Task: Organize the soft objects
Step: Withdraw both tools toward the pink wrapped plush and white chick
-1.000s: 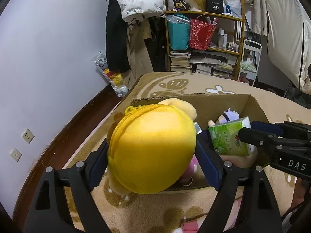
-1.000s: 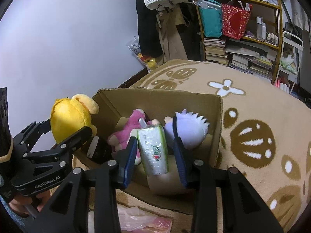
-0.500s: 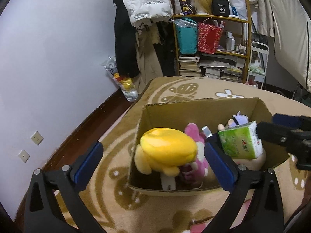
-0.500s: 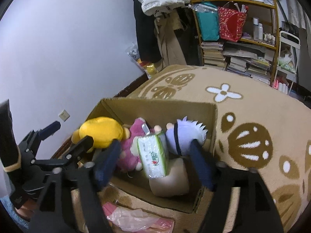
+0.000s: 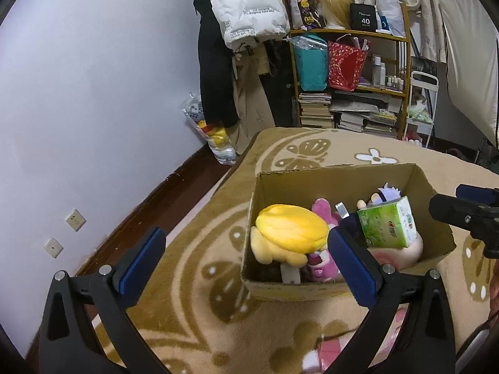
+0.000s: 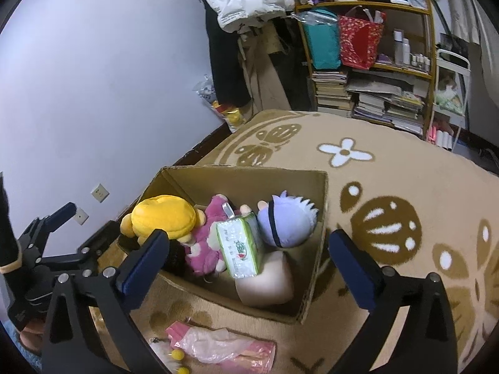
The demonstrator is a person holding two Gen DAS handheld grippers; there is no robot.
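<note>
A cardboard box [image 5: 343, 176] [image 6: 322, 218] sits on the patterned rug. Inside lie a yellow plush [image 5: 291, 229] [image 6: 163, 216], a pink plush [image 5: 322, 210] [image 6: 204, 243], a green tissue pack [image 5: 388, 224] [image 6: 241, 249], a purple-haired doll [image 5: 386, 191] [image 6: 287, 219] and a pale cushion [image 6: 265, 283]. My left gripper [image 5: 246, 265] is open and empty, above the box's near left corner. My right gripper [image 6: 248, 261] is open and empty, above the box's near side. The left gripper also shows in the right wrist view [image 6: 53, 233].
A pink plastic-wrapped item [image 6: 224, 347] lies on the rug in front of the box. A cluttered shelf [image 5: 349, 71] with books and bags stands at the back. Hanging coats [image 5: 237, 31] and a white wall [image 5: 93, 93] are to the left.
Both grippers opened and pulled back from the box. The yellow plush and the tissue pack were let go and now lie inside the box.
</note>
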